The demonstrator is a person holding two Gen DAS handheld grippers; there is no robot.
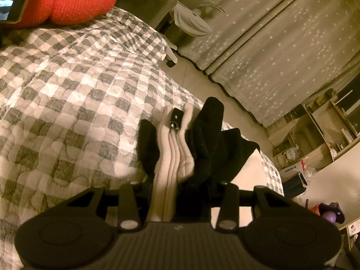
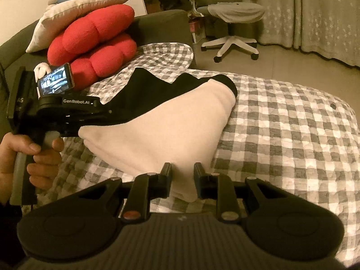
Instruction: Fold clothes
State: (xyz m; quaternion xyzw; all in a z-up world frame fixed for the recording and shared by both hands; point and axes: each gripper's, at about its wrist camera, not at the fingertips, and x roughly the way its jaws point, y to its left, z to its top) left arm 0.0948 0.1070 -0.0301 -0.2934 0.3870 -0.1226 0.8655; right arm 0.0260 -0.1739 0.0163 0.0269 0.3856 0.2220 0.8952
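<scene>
Both tools clamped on the garment point(image 2: 157, 121); black label point(image 1: 176, 118) only in left view.

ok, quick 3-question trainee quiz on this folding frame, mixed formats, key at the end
1. True or false: both grippers have the garment between their fingers.
2. The bedcover pattern is: A) striped B) grey-and-white checked C) plain.
3. Fill in: the red cushion lies near the ____ of the bed, away from the garment.

Key
1. True: the left gripper holds bunched cream and black cloth; the right gripper pinches a cream corner.
2. B
3. Head, beside the white pillow.
</scene>
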